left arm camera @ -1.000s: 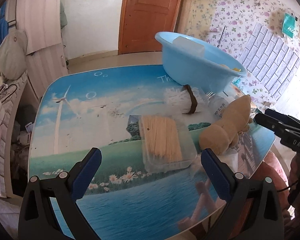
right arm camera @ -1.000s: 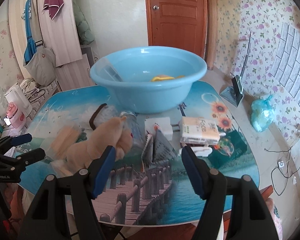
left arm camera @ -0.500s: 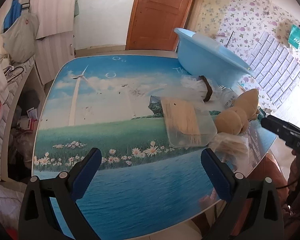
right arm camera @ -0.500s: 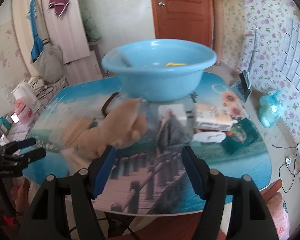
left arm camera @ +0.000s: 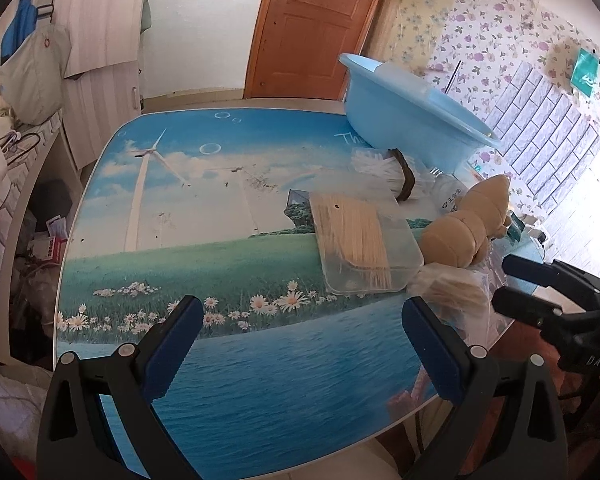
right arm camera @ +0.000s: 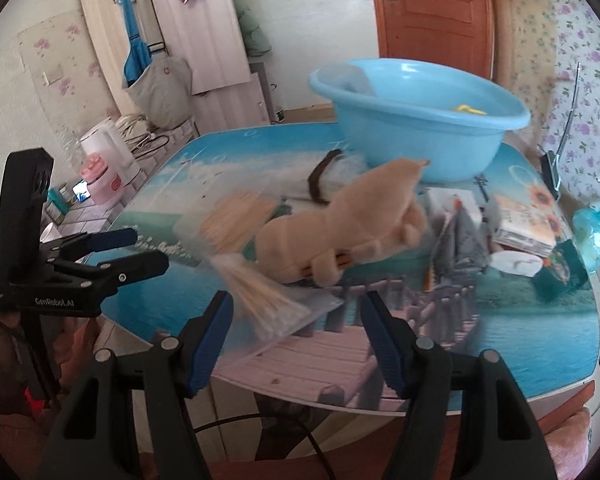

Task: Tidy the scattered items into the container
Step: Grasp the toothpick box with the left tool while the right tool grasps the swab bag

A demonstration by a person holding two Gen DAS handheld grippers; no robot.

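Hovering with both claws spread and empty, you should drop the right claw (right arm camera: 296,332) squarely over the bag of sticks (right arm camera: 260,292) at 12 o'clock, then carry it to the basin (right arm camera: 416,120) at 1 o'clock on the desk (right arm camera: 520,320).

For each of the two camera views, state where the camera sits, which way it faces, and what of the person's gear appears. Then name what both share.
Left wrist: on the left gripper, facing across the table toward the door; the right gripper intrudes from the right.
Right wrist: on the right gripper, facing the blue basin; the left gripper shows at left.
Shared: basin, plush toy, toothpick box.
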